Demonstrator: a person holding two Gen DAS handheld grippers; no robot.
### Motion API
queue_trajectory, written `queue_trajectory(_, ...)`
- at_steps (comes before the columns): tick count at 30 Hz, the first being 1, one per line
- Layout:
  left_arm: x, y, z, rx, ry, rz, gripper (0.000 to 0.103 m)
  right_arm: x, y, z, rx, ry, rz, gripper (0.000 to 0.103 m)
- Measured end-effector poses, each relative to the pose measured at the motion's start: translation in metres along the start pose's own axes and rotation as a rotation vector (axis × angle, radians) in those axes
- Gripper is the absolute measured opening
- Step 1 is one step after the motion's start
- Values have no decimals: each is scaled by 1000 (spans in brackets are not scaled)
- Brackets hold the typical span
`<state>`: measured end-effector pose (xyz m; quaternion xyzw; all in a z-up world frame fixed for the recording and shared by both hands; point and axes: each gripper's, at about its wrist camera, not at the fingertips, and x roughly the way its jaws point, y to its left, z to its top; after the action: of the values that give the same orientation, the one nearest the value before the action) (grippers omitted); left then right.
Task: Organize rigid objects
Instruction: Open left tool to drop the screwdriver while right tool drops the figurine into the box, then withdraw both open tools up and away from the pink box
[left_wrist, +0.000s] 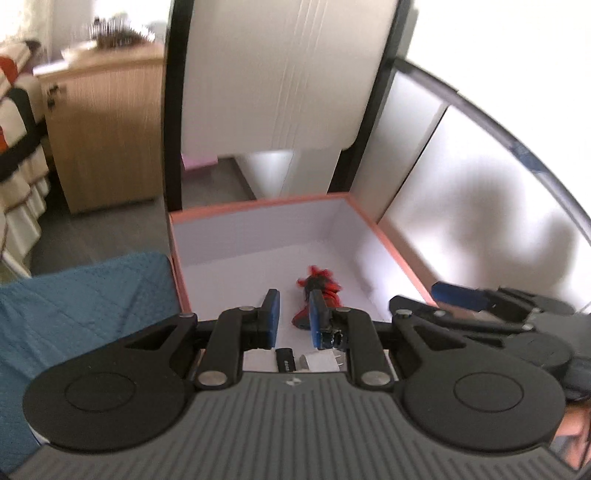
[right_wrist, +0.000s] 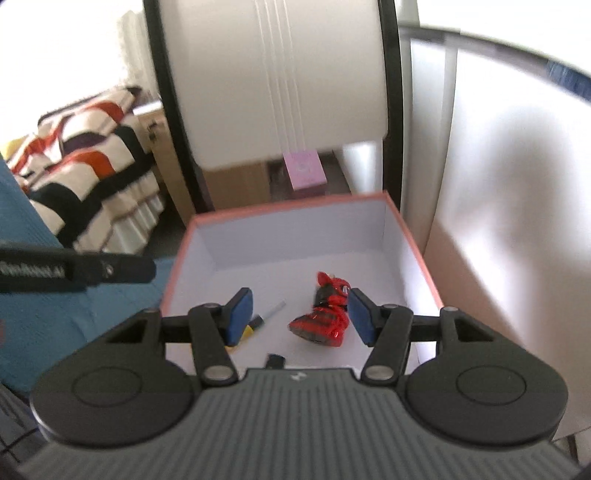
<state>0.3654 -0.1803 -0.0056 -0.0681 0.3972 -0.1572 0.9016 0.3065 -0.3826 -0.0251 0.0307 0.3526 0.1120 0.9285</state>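
An open box (left_wrist: 384, 240) with salmon rim and white inside sits ahead in both views (right_wrist: 417, 236). A red and black toy figure (left_wrist: 317, 291) lies on its floor (right_wrist: 325, 321). My left gripper (left_wrist: 293, 317) hovers over the box's near end, open and empty. Below it lie a black USB stick (left_wrist: 286, 360) and a white plug adapter (left_wrist: 319, 360). My right gripper (right_wrist: 301, 314) is open and empty over the box, the toy just left of its right pad. A marker with a yellow part (right_wrist: 258, 325) and the black stick (right_wrist: 276, 360) lie there too. The right gripper shows at the left view's right edge (left_wrist: 480, 299).
A blue quilted cloth (left_wrist: 81, 295) lies left of the box. A white panel in a black frame (left_wrist: 280, 74) stands behind it. A wooden cabinet (left_wrist: 107, 133) and a striped blanket (right_wrist: 85, 155) are at the far left. A white wall (right_wrist: 498, 221) runs along the right.
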Motion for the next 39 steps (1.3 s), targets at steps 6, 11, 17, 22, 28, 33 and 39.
queue_trajectory(6, -44, 5, -15, -62, -82, -29, 20, -57, 11, 4, 25, -119, 4, 59)
queue_trajectory(11, -77, 4, -30, -48, -132, -12, 20, -84, 21, -4, 34, -151, 2, 59)
queue_trajectory(17, -110, 2, -49, -40, -178, -12, 20, -100, 32, -27, 49, -137, 4, 59)
queue_trajectory(22, -121, 2, -70, -30, -179, -18, 20, -109, 42, -47, 38, -131, -13, 59)
queue_trajectory(28, -129, -1, -89, -23, -180, -2, 20, -113, 47, -72, 69, -89, -20, 59)
queue_trajectory(33, -141, -1, -106, -22, -181, 29, 20, -120, 50, -86, 82, -63, -25, 59)
queue_trajectory(39, -158, -3, -132, -19, -174, 53, 20, -133, 53, -101, 82, -50, -43, 59)
